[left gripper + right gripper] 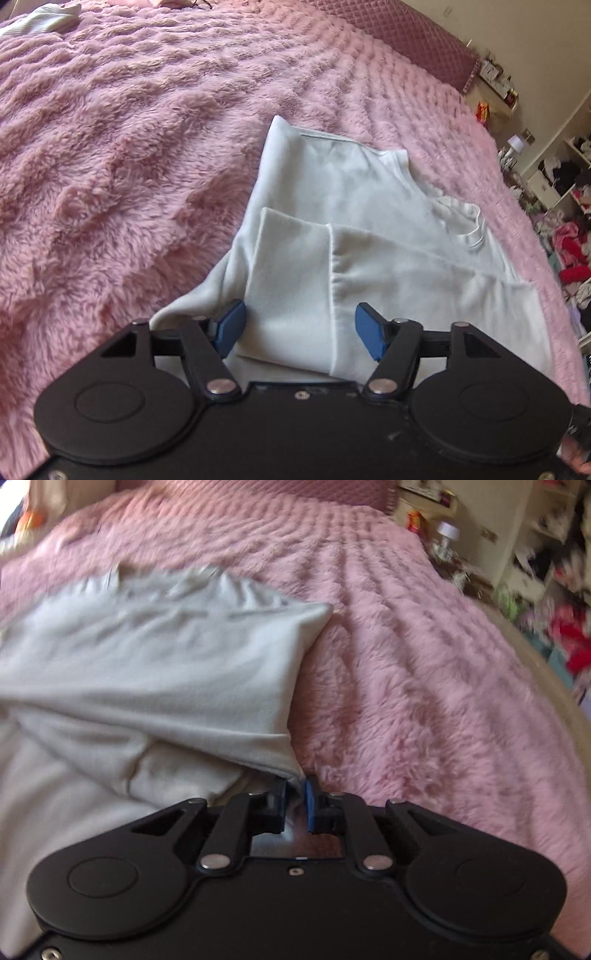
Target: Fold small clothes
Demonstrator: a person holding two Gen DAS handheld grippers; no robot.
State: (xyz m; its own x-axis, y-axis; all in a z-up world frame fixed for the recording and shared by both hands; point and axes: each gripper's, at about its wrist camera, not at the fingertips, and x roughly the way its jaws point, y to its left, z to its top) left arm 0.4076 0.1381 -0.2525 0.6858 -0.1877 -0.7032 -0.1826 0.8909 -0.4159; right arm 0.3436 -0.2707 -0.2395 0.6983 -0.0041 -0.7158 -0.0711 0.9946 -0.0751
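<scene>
A small white shirt (354, 221) lies partly folded on the pink fluffy blanket (129, 147), its collar toward the right and a sleeve laid across its front. My left gripper (301, 328) hangs over the shirt's near edge, open, with its blue pads (231, 326) wide apart and cloth lying below them. In the right wrist view the same white shirt (155, 664) spreads to the left, blurred. My right gripper (295, 799) is shut on a corner of its edge, which rises taut from between the pads.
A second white garment (40, 18) lies at the bed's far left corner. A quilted pink headboard (406, 33) runs behind the bed. Cluttered shelves (565, 177) and a heap of coloured clothes (569, 254) stand past the bed's right edge.
</scene>
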